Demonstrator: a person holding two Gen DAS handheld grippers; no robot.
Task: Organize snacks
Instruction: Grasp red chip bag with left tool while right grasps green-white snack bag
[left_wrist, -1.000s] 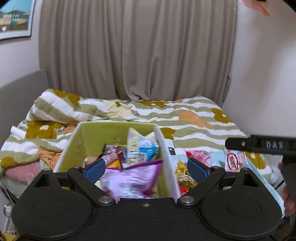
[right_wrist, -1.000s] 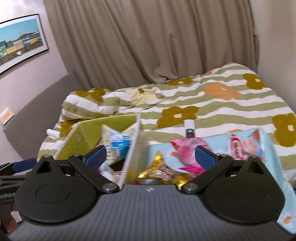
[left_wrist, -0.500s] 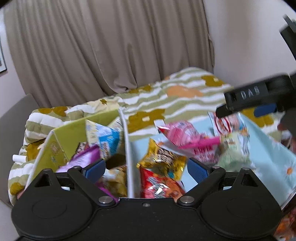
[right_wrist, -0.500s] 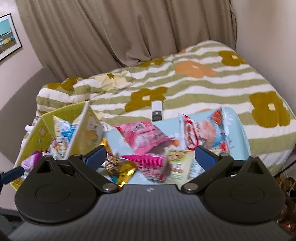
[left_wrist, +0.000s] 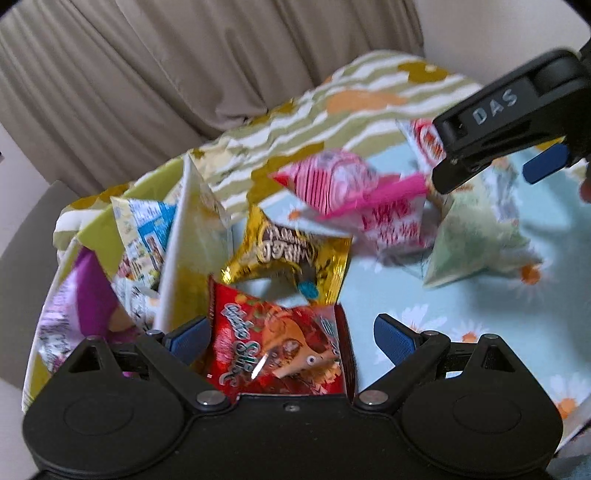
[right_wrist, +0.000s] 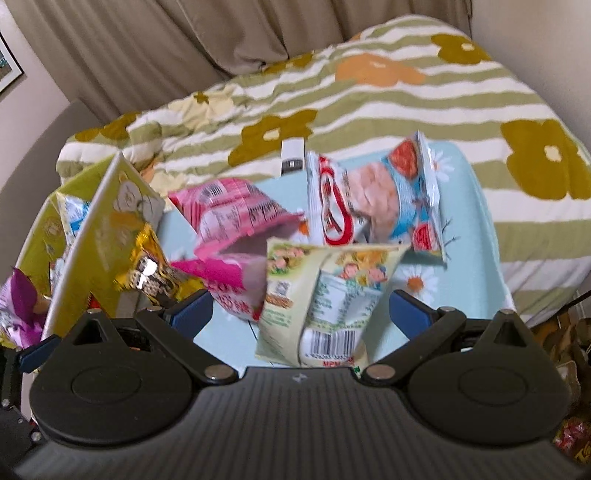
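Note:
Snack bags lie on a light blue daisy-print cloth (left_wrist: 491, 314) beside a green box (left_wrist: 184, 236) that holds more bags. In the left wrist view a red bag (left_wrist: 280, 350) lies between the open fingers of my left gripper (left_wrist: 291, 338), with a gold bag (left_wrist: 288, 254) and pink bags (left_wrist: 343, 184) beyond it. My right gripper (right_wrist: 301, 310) is open over a pale green bag (right_wrist: 328, 291). Behind that lie a pink bag (right_wrist: 232, 218) and a blue and white bag (right_wrist: 376, 199). The right gripper's arm (left_wrist: 509, 110) shows at the upper right of the left view.
The cloth and the box rest on a bed with a green-striped flower quilt (right_wrist: 369, 96). Beige curtains (left_wrist: 184, 66) hang behind. A small white device (right_wrist: 291, 160) lies on the quilt at the cloth's far edge. More snack packets (right_wrist: 569, 439) sit low on the right.
Both grippers have swung right and tipped down from the green box toward the loose bags on the blue cloth. They stay open and hold nothing.

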